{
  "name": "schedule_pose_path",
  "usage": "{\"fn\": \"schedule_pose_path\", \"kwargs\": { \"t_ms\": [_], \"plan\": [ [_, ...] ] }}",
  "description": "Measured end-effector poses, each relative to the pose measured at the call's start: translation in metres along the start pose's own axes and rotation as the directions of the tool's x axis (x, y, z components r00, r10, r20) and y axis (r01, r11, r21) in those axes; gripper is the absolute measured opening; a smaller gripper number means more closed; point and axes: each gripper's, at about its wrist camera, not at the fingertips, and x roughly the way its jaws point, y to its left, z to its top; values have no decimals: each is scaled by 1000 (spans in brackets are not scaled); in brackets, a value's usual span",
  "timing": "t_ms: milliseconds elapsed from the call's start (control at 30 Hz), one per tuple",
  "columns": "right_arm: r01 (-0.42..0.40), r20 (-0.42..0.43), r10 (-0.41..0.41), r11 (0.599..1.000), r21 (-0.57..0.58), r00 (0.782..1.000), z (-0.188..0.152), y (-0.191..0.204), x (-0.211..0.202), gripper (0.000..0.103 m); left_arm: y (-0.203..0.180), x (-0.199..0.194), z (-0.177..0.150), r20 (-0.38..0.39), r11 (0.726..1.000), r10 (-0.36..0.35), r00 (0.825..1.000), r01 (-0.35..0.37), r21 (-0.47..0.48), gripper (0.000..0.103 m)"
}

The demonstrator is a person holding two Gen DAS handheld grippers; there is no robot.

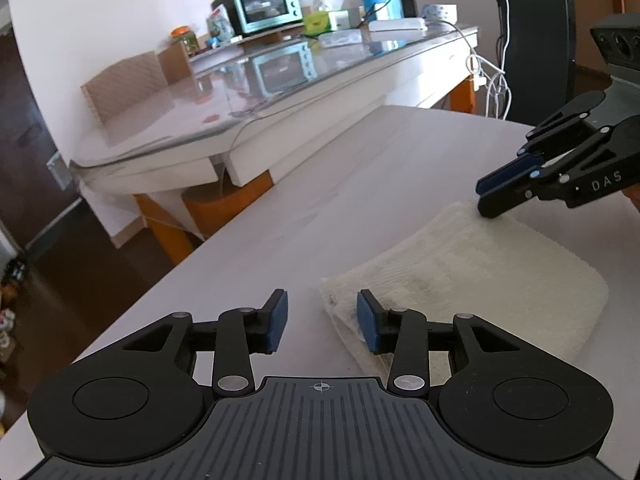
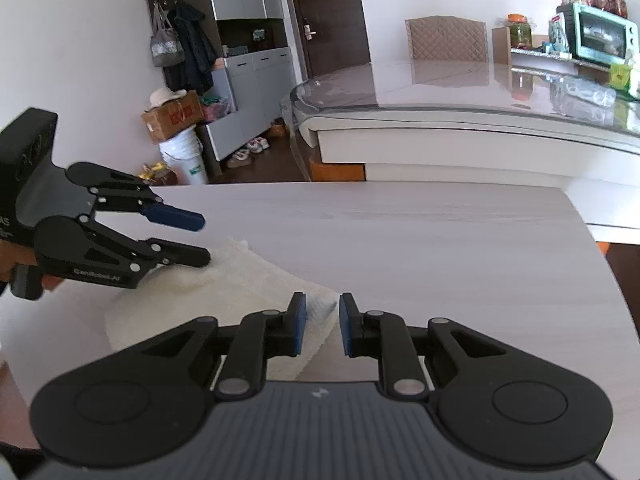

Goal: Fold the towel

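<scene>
1. Lying on the pale wood-grain counter, the cream-white terry towel already looks folded at least once: stacked layers show along its near-left edge in the left wrist view, and it forms a compact, thick rectangle.
2. The left gripper is released, its blue pads spread apart. One pad sits over the towel's near-left corner and the other over bare counter, so the corner lies roughly between them but is not pinched.
3. The right gripper is also released, with a clear gap between its pads. It hovers at the towel's far-right corner; in the left wrist view its lower finger appears to touch or nearly touch the towel's far edge, though contact cannot be confirmed.
4. Judging from this, part of the task is done, and either another fold or a final tidy-up remains. With both grippers posted at corners on one side, the next step is probably to close on those corners and carry them across.
5. The risk is catching only the top layer at a corner, which would pull the stack apart.
6. A glass-topped dining table with a teal toaster oven stands well apart behind.
</scene>
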Motion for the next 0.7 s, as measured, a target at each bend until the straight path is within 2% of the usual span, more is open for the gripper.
{"fn": "schedule_pose_path", "kwargs": {
  "t_ms": [133,267,400,433,467,500,533,700],
  "plan": [
    [46,-2,-46,998,-34,999,-1,5,4,23,3,2,-1,8,1000,8,1000,-8,-26,48],
    [45,10,-45,999,-22,999,0,5,4,23,6,-5,-1,25,999,10,1000,-9,-45,47],
    [37,45,-36,999,-21,998,0,11,-10,23,3,-25,-2,40,999,-29,999,30,-32,47],
    [25,50,-24,1000,-19,998,0,12,-12,22,1,-28,-3,38,999,-47,998,48,-24,44],
    [16,52,-15,1000,-19,999,-1,14,-15,22,-2,-30,-4,31,998,-67,997,68,-17,33],
    [13,51,-12,1000,-20,999,-1,15,-15,20,-5,-30,-6,23,996,-83,996,83,-10,27],
    [-4,37,5,1000,-28,999,-2,18,-14,15,-8,-29,-7,15,996,-94,995,94,-4,19],
    [-11,-1,11,999,-38,1000,-8,24,-5,15,-10,-24,-11,8,994,-104,995,104,-33,17]
  ]
}}
